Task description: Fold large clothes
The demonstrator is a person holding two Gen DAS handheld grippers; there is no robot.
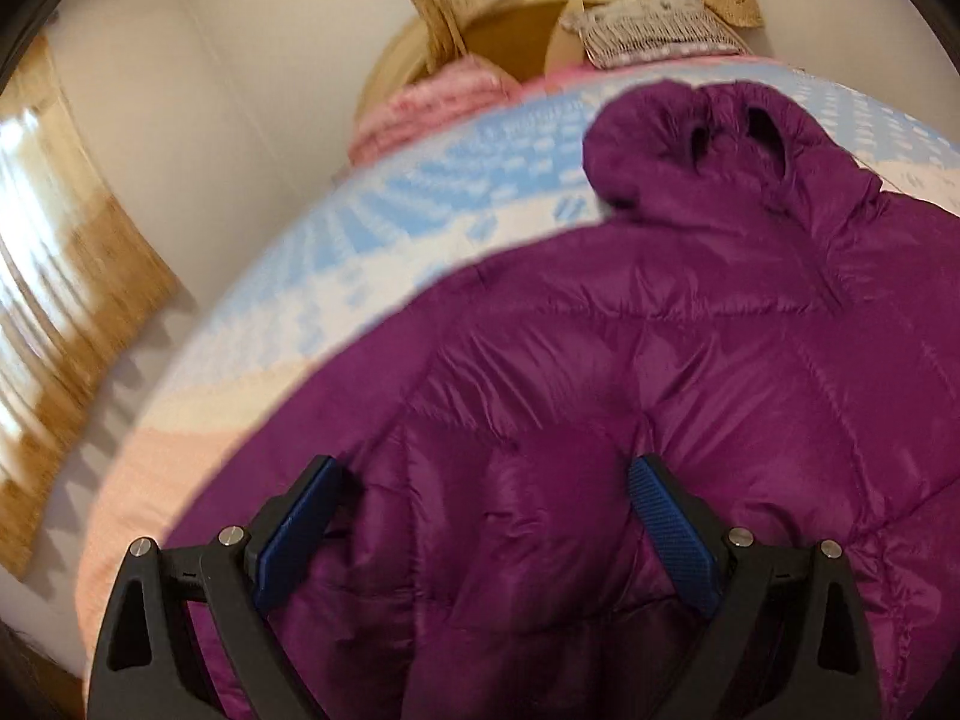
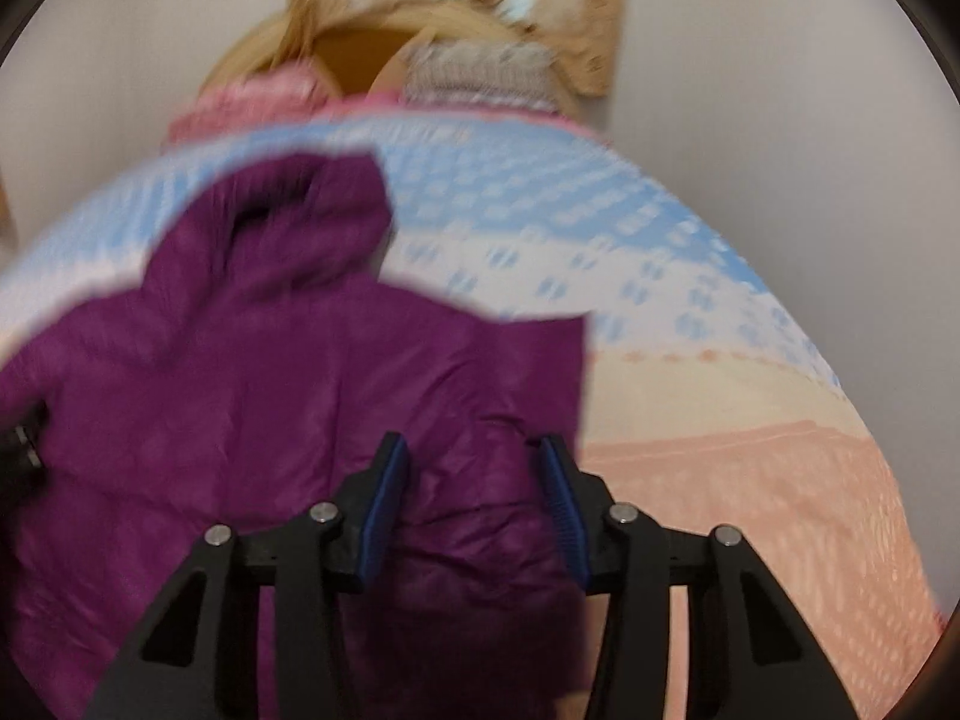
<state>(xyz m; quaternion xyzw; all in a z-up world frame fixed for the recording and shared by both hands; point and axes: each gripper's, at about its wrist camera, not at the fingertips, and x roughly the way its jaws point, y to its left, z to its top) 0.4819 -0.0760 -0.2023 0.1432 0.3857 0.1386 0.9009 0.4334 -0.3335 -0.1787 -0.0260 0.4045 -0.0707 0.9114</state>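
A purple puffer jacket with a hood lies spread flat on the bed, hood towards the headboard. My left gripper hovers over the jacket's left part, near its edge, with the jaws wide apart and nothing pinched. In the right wrist view the same jacket fills the left half. My right gripper stands over its right edge with the jaws about half apart; puffy fabric lies between and below the blue pads, and no pinch shows. The picture is blurred.
The bed cover is blue and white with a peach band near the front. Pink bedding and a grey knitted pillow lie against a wooden headboard. Curtains hang at left beyond the bed's edge.
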